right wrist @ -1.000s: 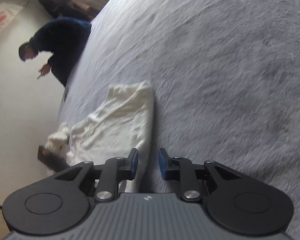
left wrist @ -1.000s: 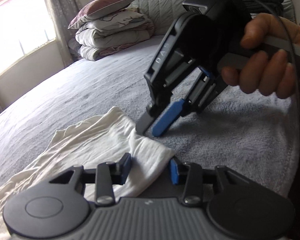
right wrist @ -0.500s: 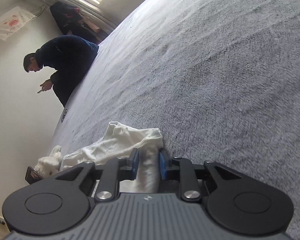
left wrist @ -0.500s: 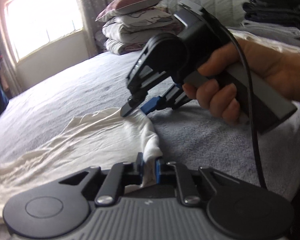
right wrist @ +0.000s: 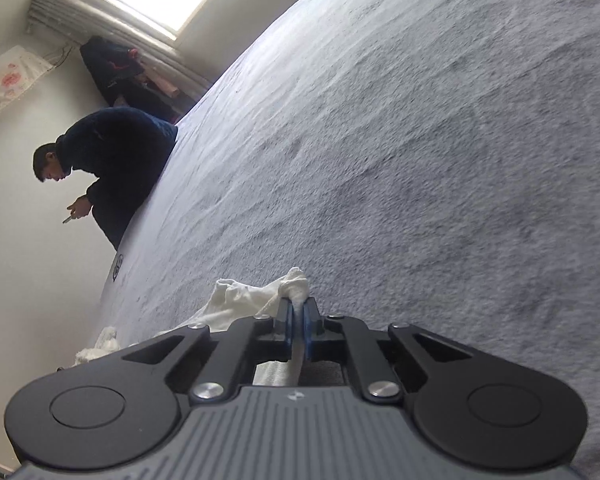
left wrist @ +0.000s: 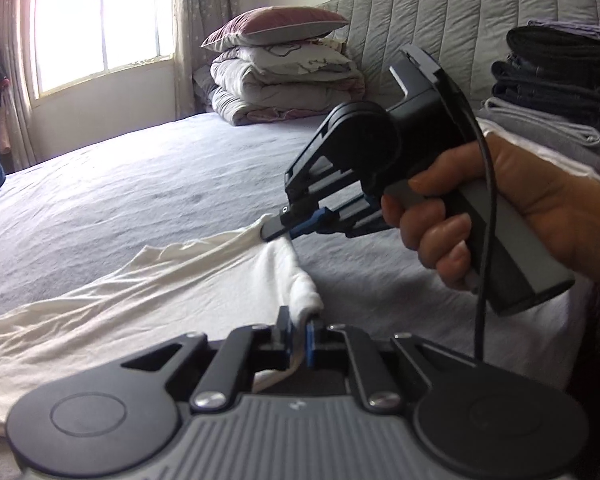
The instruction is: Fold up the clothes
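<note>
Garment: the white cotton garment (left wrist: pixel 148 292) lies spread on your grey bedspread (left wrist: pixel 140 184), trailing away from both grippers.
Left gripper (left wrist: pixel 299 328): your tongs are clamped on its bunched near edge.
Right gripper (right wrist: pixel 297 326): pinching a white fold, just beyond the left one.

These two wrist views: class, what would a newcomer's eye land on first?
The white garment, stretched across the grey bed, is pinched at one edge by both tongs: the left tongs close up, the right tongs just beyond. Folded bedding is piled by the headboard, dark folded clothes to its right.
</note>
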